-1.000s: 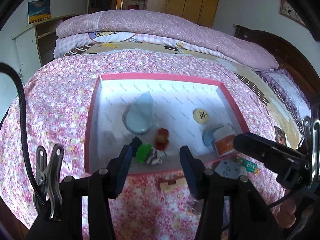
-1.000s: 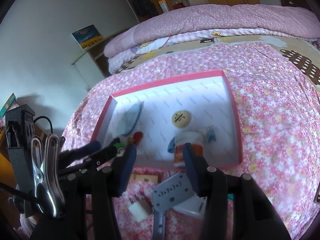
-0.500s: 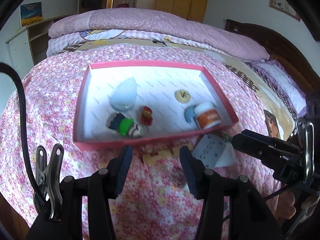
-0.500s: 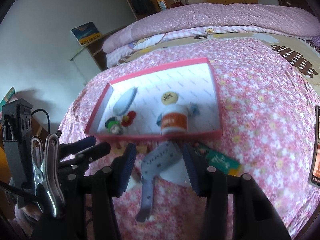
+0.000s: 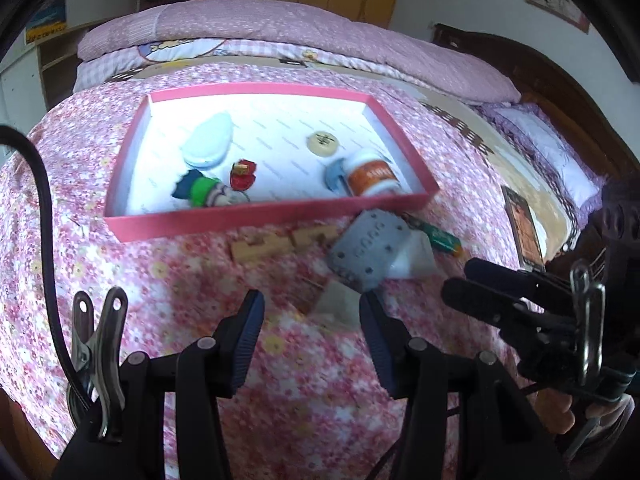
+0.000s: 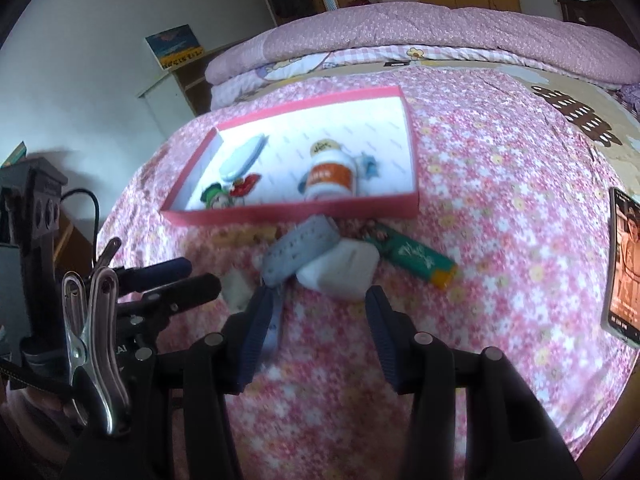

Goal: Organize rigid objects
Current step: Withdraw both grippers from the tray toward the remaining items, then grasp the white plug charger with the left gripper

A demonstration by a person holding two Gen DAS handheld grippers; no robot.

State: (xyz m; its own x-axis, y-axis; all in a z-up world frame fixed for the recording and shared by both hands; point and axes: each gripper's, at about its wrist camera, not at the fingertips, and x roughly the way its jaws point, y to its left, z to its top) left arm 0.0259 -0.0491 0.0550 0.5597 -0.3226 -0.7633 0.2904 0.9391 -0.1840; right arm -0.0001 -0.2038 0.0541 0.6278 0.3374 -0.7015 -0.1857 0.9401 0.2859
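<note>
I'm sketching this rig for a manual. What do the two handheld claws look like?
Both match: the left claw and right claw have black plastic arms with round silver screws and dark blue ribbed pads. A silver spring clip sits on each body, and a black cable trails from the left one.

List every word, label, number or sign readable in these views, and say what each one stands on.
No text reads clearly in either view.
Orange label on the white bottle: printed, too blurred to read.
Round cream disc in the pink box: a dark mark, not legible.
Green pack on the bedspread: white script, too blurred.
Grey perforated piece: embossed marks, unreadable.
Picture on the shelf: a strip of characters, too small.
Phone screen: small text, illegible.
</note>
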